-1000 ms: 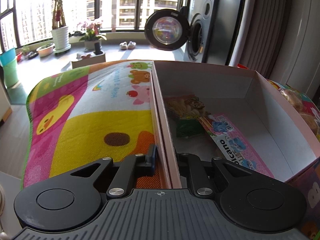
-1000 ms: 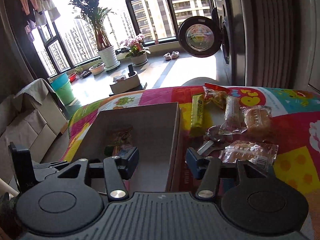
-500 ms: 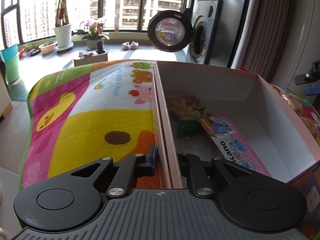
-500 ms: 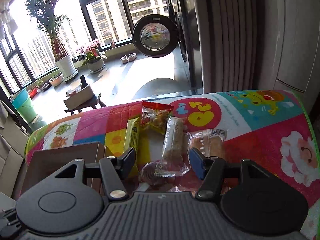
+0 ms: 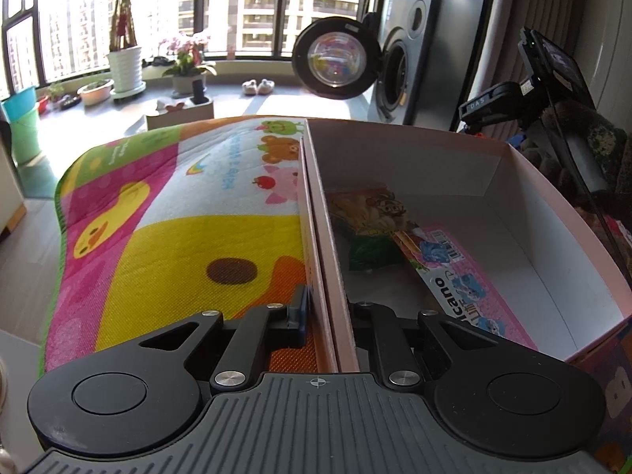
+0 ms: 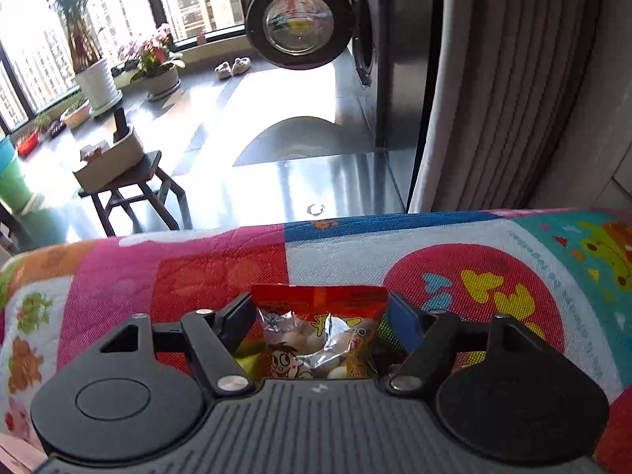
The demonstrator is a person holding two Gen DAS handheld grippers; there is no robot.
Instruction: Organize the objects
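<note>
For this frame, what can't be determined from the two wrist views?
- Left wrist view: the left gripper straddles the box wall; the inner fingertip is hidden behind it.
- Left wrist view: the pink packet has its near end cut off by the gripper body.
- Right wrist view: the red snack bag sits between the right gripper fingers; contact is unclear, and its lower part is hidden.

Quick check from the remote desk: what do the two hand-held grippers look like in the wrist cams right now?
Both match. The left hand-held gripper and right hand-held gripper each have a grey ribbed base plate with a small crosshair mark, two round black hubs, black linkage arms with silver pivot screws, and blue pads on the fingers. No cables or sleeves are visible on either.
</note>
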